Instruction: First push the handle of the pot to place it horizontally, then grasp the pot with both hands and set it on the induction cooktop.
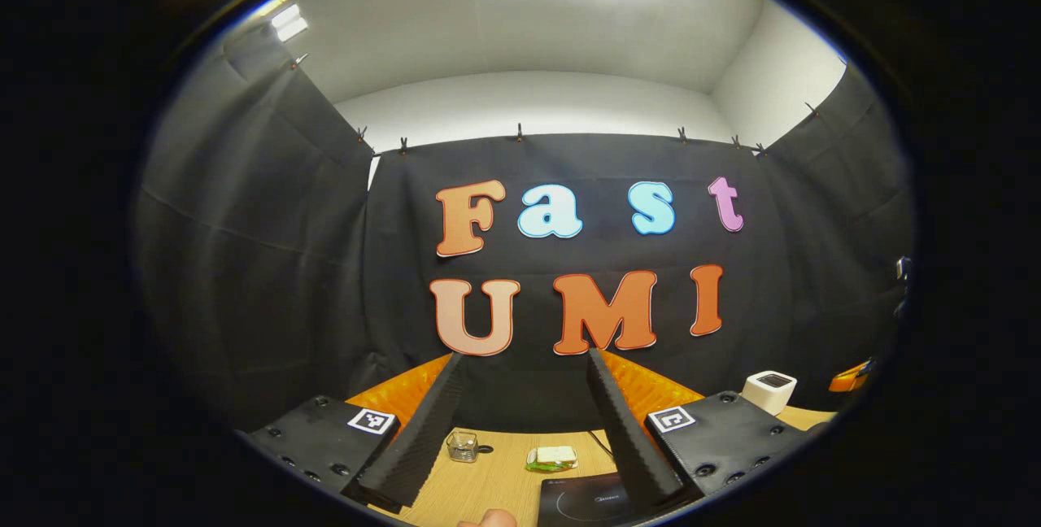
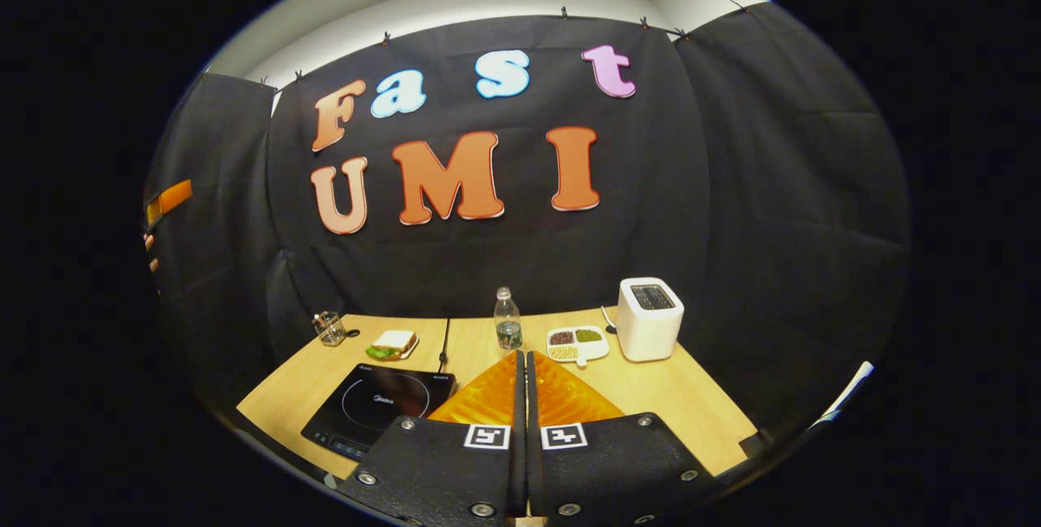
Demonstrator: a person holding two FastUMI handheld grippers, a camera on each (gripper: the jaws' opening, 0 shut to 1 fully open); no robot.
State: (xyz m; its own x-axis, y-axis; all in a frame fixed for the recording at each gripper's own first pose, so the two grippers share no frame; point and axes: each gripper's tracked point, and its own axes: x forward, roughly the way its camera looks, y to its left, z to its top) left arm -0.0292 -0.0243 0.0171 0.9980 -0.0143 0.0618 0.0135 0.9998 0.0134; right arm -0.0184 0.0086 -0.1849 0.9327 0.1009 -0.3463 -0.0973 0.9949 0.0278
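The black induction cooktop (image 2: 378,409) lies on the wooden table (image 2: 651,397) at the front left in the right gripper view. My right gripper (image 2: 523,356) is held above the table's near edge, its two fingers pressed together with nothing between them. In the left gripper view my left gripper (image 1: 523,354) is open, its fingers spread wide and pointing at the booth's back wall. A corner of the cooktop (image 1: 581,501) shows low between its fingers.
Along the table's back stand a small glass jar (image 2: 329,328), a sandwich on a plate (image 2: 393,342), a water bottle (image 2: 507,320), a divided dish of foods (image 2: 576,342) and a white toaster (image 2: 649,318). The cooktop's cord (image 2: 444,344) runs backward.
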